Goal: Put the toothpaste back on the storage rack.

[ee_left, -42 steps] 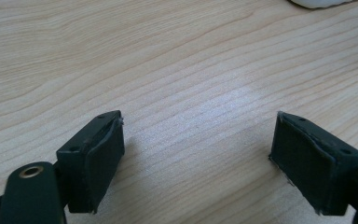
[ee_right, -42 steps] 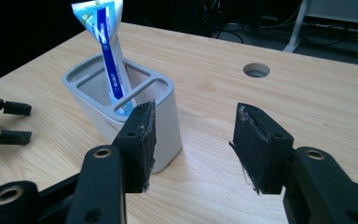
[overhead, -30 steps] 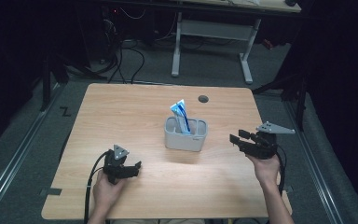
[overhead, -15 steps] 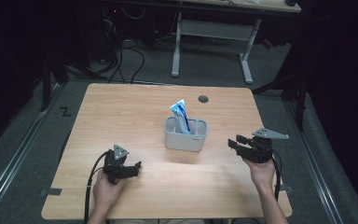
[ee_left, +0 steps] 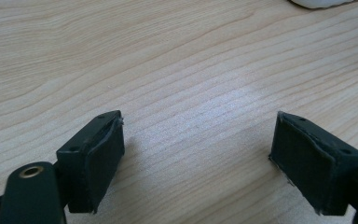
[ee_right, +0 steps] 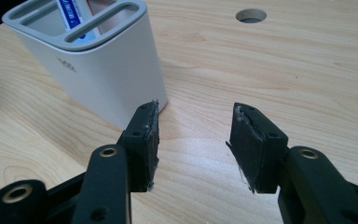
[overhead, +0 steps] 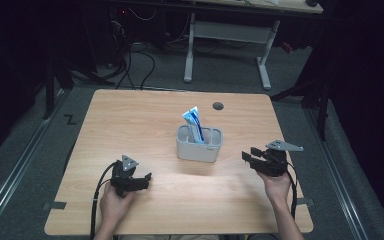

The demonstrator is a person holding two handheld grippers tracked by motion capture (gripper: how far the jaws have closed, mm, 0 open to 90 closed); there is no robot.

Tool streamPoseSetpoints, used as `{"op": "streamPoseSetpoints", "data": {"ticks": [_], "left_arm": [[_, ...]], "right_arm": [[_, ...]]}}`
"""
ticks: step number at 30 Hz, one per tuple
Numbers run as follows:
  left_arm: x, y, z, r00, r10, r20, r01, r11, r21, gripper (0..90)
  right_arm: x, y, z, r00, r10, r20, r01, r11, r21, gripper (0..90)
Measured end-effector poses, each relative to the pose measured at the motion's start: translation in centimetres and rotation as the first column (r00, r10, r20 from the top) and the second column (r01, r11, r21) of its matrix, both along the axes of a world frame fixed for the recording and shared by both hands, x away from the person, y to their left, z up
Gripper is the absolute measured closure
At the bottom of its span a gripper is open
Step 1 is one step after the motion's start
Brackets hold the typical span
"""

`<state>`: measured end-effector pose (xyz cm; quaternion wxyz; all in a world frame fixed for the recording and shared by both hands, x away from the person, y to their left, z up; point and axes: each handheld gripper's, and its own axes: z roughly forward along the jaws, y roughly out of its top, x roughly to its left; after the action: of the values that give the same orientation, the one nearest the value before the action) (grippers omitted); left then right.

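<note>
Bench (overhead: 145,115): a light wooden top seen from above, with a round cable hole (overhead: 218,106) near the far edge, right of centre.

Holder (overhead: 199,145): a grey-white slotted container standing upright near the centre of the bench, a little toward the far edge. Its top is divided into compartments.

Tube (overhead: 194,124): a blue and white tube standing in the holder, its upper end rising above the rim and leaning toward the bench's left edge. In the right gripper view it sits in a slot on the far side of the holder's top.

Left gripper (overhead: 141,181): held low over the bench near the near edge, left of centre, well apart from the holder. In the left gripper view its jaws stand wide apart with only bare wood between them.

Right gripper (overhead: 247,157): held near the right edge of the bench, its jaws pointing toward the holder and just short of it. Its jaws have just been closing and now stand partly apart, with nothing between them. In the right gripper view the holder's wall lies just beyond the left-hand jaw, and whether they touch cannot be told.

Hands: the left hand (overhead: 111,202) and the right hand (overhead: 275,184) come in from the near edge, each wrapped around its gripper's body.
</note>
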<state>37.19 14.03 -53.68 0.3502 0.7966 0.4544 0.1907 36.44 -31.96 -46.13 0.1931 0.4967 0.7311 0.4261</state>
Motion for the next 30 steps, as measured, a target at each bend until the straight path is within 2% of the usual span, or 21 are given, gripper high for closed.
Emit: {"op": "streamPoseSetpoints", "data": {"ticks": [4, 8, 11, 18, 21, 23, 30], "left_arm": [[0.0, 0.0, 0.0, 1.0000, 0.002, 0.000, -0.002, 1.0000, 0.000, 17.6], [0.0, 0.0, 0.0, 1.0000, 0.002, -0.001, -0.002, 1.0000, -0.001, 17.6], [0.0, 0.0, 0.0, 1.0000, 0.002, -0.001, -0.002, 1.0000, -0.001, 17.6], [0.0, 0.0, 0.0, 1.0000, 0.002, -0.001, -0.002, 1.0000, -0.001, 17.6], [0.0, 0.0, 0.0, 1.0000, 0.001, 0.000, -0.001, 1.0000, 0.000, 17.6], [0.0, 0.0, 0.0, 1.0000, 0.001, 0.000, -0.001, 1.0000, 0.000, 17.6], [0.0, 0.0, 0.0, 1.0000, 0.001, 0.000, -0.001, 1.0000, 0.000, 17.6]], "right_arm": [[-0.1, -0.1, -0.4, 0.9998, -0.019, -0.001, 0.019, 0.9998, 0.006, 51.8], [0.0, -0.3, -1.1, 0.9995, -0.031, -0.007, 0.031, 0.9995, -0.010, 51.3], [0.1, -0.3, -1.7, 0.9986, -0.049, -0.019, 0.048, 0.9977, -0.048, 51.2], [0.5, -0.4, -2.9, 0.9976, -0.051, -0.047, 0.046, 0.9951, -0.087, 51.0], [0.6, -0.6, -3.2, 0.9961, -0.074, -0.049, 0.068, 0.9917, -0.109, 50.8], [0.5, -0.8, -3.5, 0.9940, -0.094, -0.055, 0.088, 0.9905, -0.105, 50.4], [0.7, -1.0, -4.6, 0.9914, -0.116, -0.060, 0.109, 0.9878, -0.111, 50.2]]}}
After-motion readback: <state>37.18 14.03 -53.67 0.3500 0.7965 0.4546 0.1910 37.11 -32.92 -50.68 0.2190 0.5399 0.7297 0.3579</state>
